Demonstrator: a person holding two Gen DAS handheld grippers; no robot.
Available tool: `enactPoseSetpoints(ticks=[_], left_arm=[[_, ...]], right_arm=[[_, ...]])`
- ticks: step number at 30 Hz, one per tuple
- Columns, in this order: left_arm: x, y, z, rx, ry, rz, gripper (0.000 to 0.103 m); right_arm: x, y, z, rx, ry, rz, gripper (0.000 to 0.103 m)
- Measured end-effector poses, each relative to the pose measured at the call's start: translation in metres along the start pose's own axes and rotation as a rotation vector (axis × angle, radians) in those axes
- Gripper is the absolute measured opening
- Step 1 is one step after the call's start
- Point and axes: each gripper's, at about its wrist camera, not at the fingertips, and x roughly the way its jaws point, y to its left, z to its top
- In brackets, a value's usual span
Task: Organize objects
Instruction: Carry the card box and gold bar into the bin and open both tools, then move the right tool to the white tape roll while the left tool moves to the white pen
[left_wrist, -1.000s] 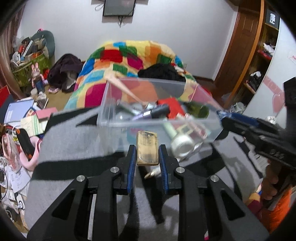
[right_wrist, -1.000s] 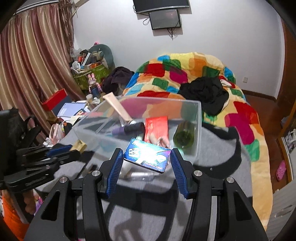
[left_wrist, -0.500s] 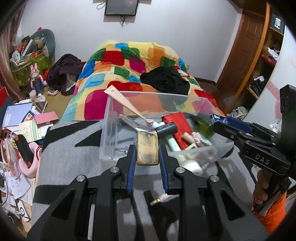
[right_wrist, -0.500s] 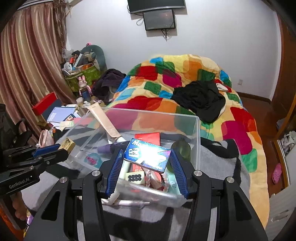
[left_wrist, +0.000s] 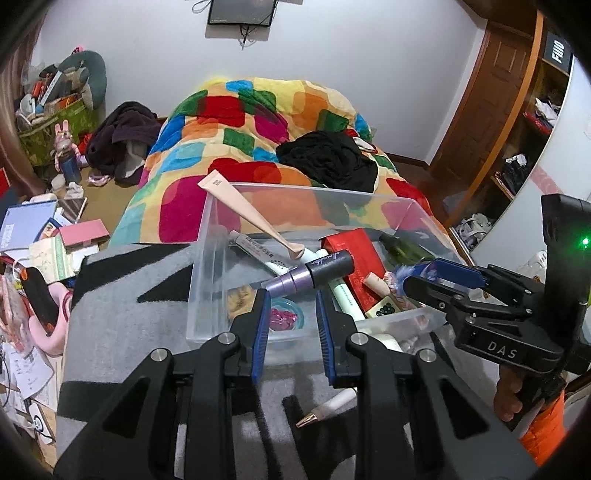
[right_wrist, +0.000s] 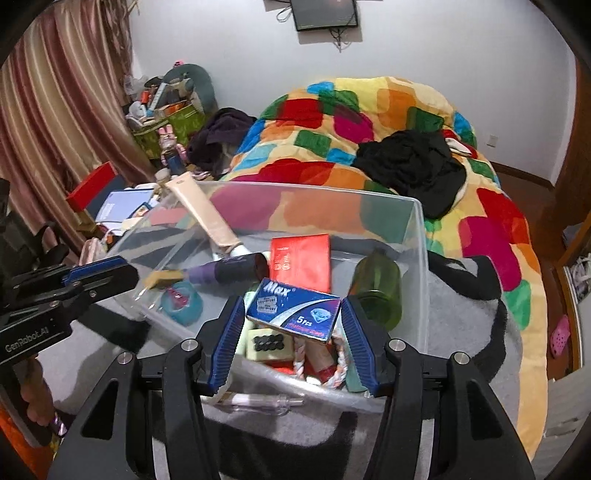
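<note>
A clear plastic bin (left_wrist: 314, 190) stands on a grey and black blanket. It holds a purple-black tube (left_wrist: 314, 271), a red box (right_wrist: 299, 262), a green bottle (right_wrist: 380, 291), a pink tube (left_wrist: 243, 214) and a small dish of pink beads (left_wrist: 284, 317). My left gripper (left_wrist: 291, 325) hangs over the bin's near wall, jaws apart with nothing between them. A gold case (left_wrist: 240, 301) lies in the bin just left of its left finger. My right gripper (right_wrist: 293, 332) is shut on a blue razor-blade box (right_wrist: 295, 310), held above the bin's contents.
A pen (left_wrist: 328, 406) lies on the blanket (left_wrist: 129, 314) in front of the bin, and so does a clear glass tube (right_wrist: 258, 400). Beyond are a colourful quilt (right_wrist: 369, 110) with black clothes (right_wrist: 410, 166), and floor clutter (left_wrist: 44, 236) at left.
The gold case has left my left gripper's fingers and now lies inside the bin. My right gripper has come forward and down over the bin with the blue box.
</note>
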Motion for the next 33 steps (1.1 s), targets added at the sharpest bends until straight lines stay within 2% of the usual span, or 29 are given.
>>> enactPoseSetpoints(ticks=[3,6,8,10,13,18,21,23,26,30,33], left_arm=[[-0.007,-0.004,-0.001,0.017,-0.01,0.002,0.025],[-0.016,-0.007,-0.004,0.031,-0.031,0.006,0.031],[-0.022,-0.009,-0.007,0.041,-0.053,0.033,0.036],[-0.025,-0.008,-0.011,0.043,-0.059,0.047,0.038],[-0.026,-0.004,-0.019,0.033,-0.045,0.044,0.038],[-0.024,-0.002,-0.032,0.038,-0.015,0.04,0.038],[-0.018,-0.001,-0.042,0.037,0.013,0.025,0.044],[-0.012,0.0,-0.046,0.029,0.04,0.015,0.044],[0.001,0.002,-0.05,0.005,0.089,-0.019,0.044],[0.009,-0.001,-0.052,0.009,0.113,-0.044,0.044],[0.011,-0.005,-0.054,0.03,0.124,-0.057,0.044]], right_arm=[[-0.008,0.004,-0.002,-0.021,-0.018,0.005,0.051],[-0.019,0.01,-0.005,-0.04,-0.038,0.021,0.051],[-0.027,0.015,-0.01,-0.061,-0.05,0.047,0.051],[-0.034,0.019,-0.019,-0.083,-0.055,0.071,0.051],[-0.04,0.025,-0.031,-0.111,-0.074,0.055,0.051],[-0.038,0.038,-0.047,-0.14,-0.054,0.07,0.051],[-0.022,0.045,-0.05,-0.149,-0.002,0.068,0.049],[-0.011,0.046,-0.051,-0.148,0.031,0.068,0.04],[0.001,0.05,-0.052,-0.156,0.07,0.072,0.035],[0.009,0.05,-0.05,-0.133,0.086,0.077,0.026],[0.015,0.048,-0.048,-0.103,0.092,0.085,0.013]])
